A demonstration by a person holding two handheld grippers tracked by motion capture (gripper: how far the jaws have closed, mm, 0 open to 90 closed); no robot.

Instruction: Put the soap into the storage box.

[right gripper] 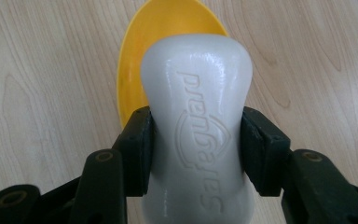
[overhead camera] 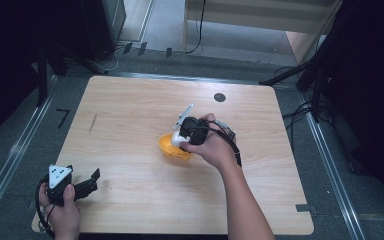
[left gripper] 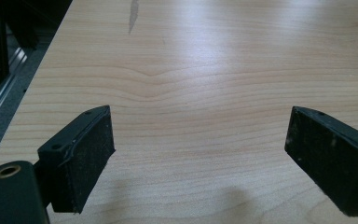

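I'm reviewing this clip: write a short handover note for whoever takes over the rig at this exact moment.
Right gripper: shut on the white soap bar, both pads pressed against its narrow waist, held above the yellow bowl near the middle of the wooden table.
Left gripper: open, nothing between the jaws, resting at the table's near left corner.
Done: soap picked up and brought over the bowl.
Left: probably lower the soap into the bowl and release. Whether it already touches the bowl cannot be told.
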